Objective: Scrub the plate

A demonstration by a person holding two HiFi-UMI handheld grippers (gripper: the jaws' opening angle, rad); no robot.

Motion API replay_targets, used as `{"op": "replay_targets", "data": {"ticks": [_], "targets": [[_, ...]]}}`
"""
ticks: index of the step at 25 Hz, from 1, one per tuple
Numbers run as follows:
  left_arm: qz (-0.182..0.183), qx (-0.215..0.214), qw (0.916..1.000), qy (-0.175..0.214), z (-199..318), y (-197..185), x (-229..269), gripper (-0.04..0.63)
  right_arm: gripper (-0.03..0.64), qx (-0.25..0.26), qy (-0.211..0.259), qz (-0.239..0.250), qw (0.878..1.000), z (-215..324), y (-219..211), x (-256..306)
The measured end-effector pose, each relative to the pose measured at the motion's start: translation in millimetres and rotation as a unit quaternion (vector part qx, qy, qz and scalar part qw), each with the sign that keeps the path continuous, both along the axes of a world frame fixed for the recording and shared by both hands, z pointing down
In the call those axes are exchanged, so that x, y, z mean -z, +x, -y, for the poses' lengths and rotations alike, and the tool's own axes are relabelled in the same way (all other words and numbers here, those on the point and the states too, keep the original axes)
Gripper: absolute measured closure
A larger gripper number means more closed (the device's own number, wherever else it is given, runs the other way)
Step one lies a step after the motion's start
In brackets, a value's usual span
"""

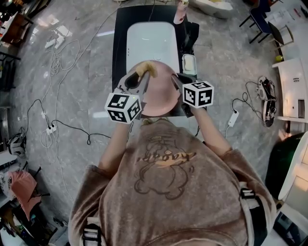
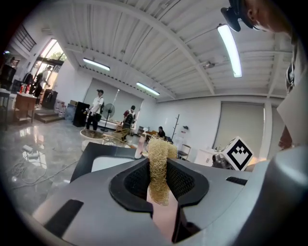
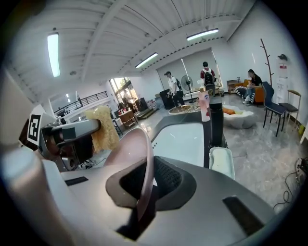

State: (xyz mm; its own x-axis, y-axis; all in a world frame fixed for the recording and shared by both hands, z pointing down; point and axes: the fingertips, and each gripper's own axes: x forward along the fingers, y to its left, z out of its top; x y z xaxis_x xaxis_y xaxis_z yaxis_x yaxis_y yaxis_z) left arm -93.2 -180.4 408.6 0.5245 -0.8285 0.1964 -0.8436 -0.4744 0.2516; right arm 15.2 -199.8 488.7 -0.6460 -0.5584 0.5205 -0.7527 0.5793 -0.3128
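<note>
Pink plate point(image 1: 161, 93) hangs in the air over the near end of a black counter point(image 1: 120, 48), just in front of the person's chest, its broad face turned up toward the head camera. The right tool point(image 3: 144, 185) is clamped on the plate's right rim: in the right gripper view the thin pink edge runs straight down between the two dark pads, which press it from both sides.

The left tool point(image 2: 159, 180) is closed on a tan loofah point(image 2: 158, 166) (coarse and fibrous, standing up out of the jaws). From the head view the loofah lies over the plate's far-left rim. From the right gripper view it sits just beside the plate's far side, and whether the two actually touch cannot be told. A strip of the plate's pink shows below the loofah in the left gripper view.

Beyond the plate a white sink point(image 1: 147, 41) is set into the counter. A pale dish point(image 1: 189, 63) rests at the sink's right side, and a bottle point(image 1: 180, 12) stands at the counter's far right corner. Cables point(image 1: 53, 129) trail over the grey floor to the left.
</note>
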Motion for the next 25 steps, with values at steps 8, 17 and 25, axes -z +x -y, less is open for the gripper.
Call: {"op": "replay_targets", "data": {"ticks": [8,17,25], "targets": [[0.076,-0.092,0.9921,-0.04,2,48,-17,0.508,0.595,-0.004,0.026,0.009,1.0,-4,-7,25],[0.145,-0.111,0.9821,-0.048,11,75,-25,0.508,0.592,-0.008,0.038,0.01,0.999,-11,-7,36],[0.175,-0.104,0.9787,-0.026,27,73,-19,0.508,0.594,-0.02,0.051,0.019,0.998,-3,-7,47]]}}
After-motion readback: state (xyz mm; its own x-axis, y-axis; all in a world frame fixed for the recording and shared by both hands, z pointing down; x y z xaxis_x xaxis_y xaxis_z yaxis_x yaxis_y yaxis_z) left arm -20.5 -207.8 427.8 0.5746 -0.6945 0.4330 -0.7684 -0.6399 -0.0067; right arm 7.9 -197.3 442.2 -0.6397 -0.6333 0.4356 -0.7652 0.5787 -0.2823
